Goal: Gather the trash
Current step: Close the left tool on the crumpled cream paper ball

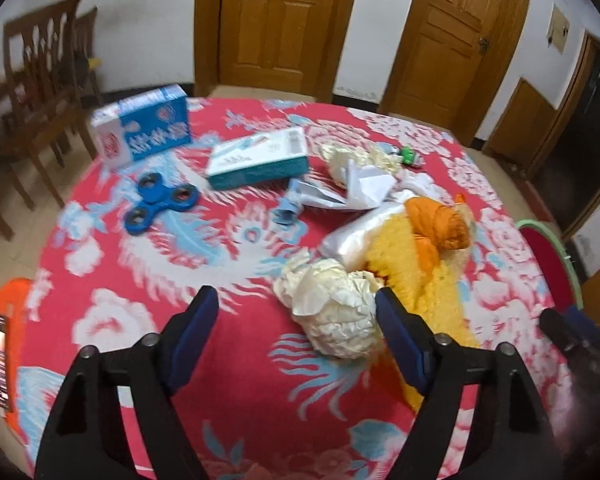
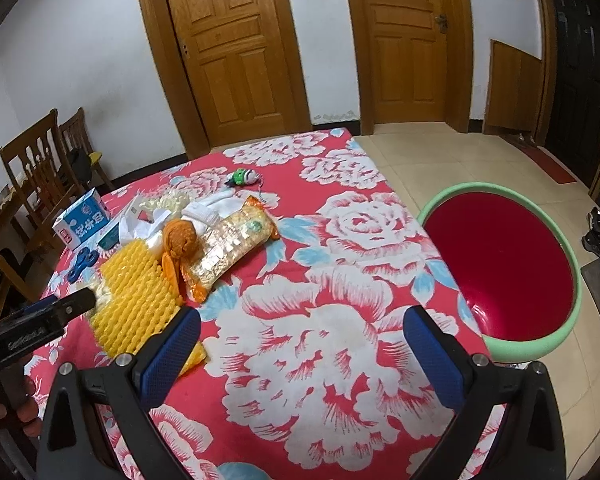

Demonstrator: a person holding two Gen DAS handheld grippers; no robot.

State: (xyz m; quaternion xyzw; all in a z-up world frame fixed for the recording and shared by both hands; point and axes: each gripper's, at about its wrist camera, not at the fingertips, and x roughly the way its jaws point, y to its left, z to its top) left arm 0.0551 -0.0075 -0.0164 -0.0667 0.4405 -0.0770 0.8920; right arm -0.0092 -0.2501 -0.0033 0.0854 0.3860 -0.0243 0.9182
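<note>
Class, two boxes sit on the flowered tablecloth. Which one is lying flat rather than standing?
The teal-and-white box near the table's middle lies flat, barcode face up. The blue-and-white carton at the far left edge stands taller, printed side facing the camera.

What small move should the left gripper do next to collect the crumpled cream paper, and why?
Probably slide the left gripper a little to the right and forward, then close. Its jaws stand open with nothing between the pads, and the crumpled cream paper lies just ahead, against the right finger rather than centred in the gap. The red basin beside the table looks like the place for it.
</note>
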